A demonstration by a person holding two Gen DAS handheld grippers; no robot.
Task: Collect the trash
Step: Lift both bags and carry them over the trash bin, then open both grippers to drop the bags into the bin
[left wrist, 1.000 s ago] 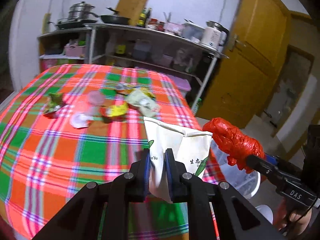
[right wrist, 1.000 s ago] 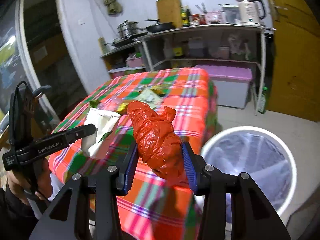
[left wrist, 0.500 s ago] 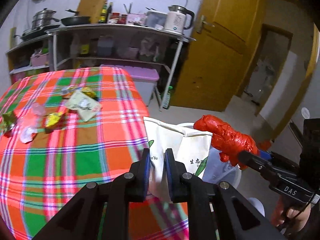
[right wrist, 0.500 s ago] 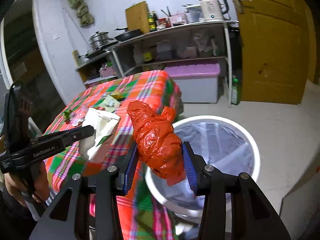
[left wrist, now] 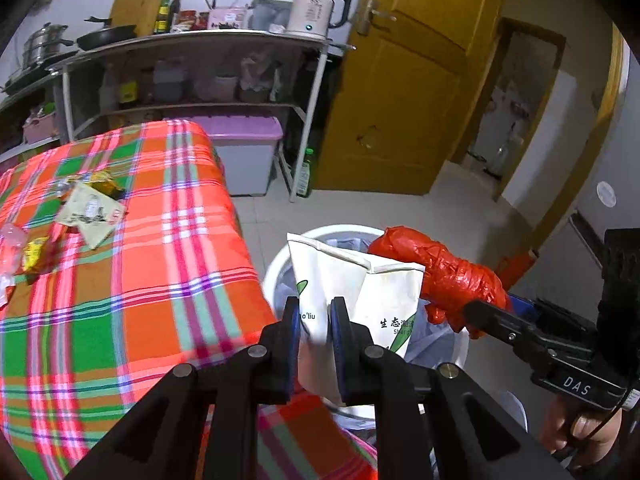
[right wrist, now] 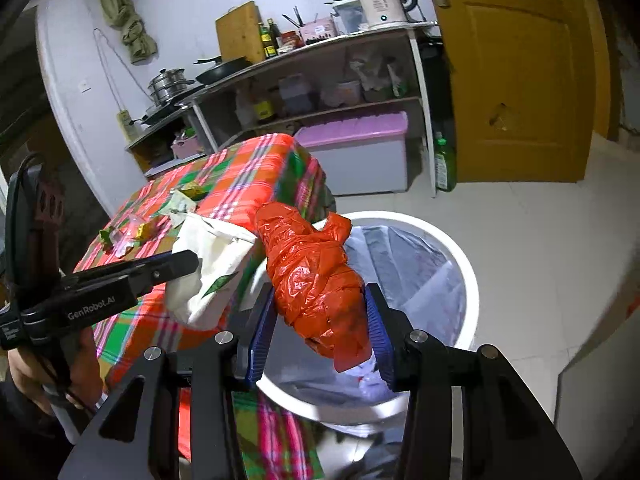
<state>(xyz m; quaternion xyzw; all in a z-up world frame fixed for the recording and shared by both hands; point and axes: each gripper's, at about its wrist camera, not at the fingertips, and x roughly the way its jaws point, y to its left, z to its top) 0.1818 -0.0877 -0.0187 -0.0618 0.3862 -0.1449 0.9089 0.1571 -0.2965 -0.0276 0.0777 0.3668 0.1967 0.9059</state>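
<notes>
My left gripper (left wrist: 315,322) is shut on a white paper bag (left wrist: 372,292) with green print, held up at the table's corner over the near rim of a white trash bin (right wrist: 460,264) lined with a pale bag. My right gripper (right wrist: 320,328) is shut on a crumpled red plastic bag (right wrist: 316,280), which hangs above the bin's open mouth. In the right wrist view the white paper bag (right wrist: 208,268) sits left of the red one, with the left gripper (right wrist: 188,264) on it. From the left wrist, the red plastic bag (left wrist: 444,276) shows to the right of the white bag, over the bin (left wrist: 280,268).
Several wrappers (left wrist: 90,212) lie on the table's red and green plaid cloth (left wrist: 120,300). Behind stand a metal shelf rack (left wrist: 192,40) with pots and a kettle, a lilac-lidded storage box (left wrist: 244,152), a green bottle (right wrist: 444,160) and a yellow door (left wrist: 420,80).
Both grippers have swung right, off the table toward the bin, each keeping its bag. The bin now lies under the red bag; the table has slid left in both views.
</notes>
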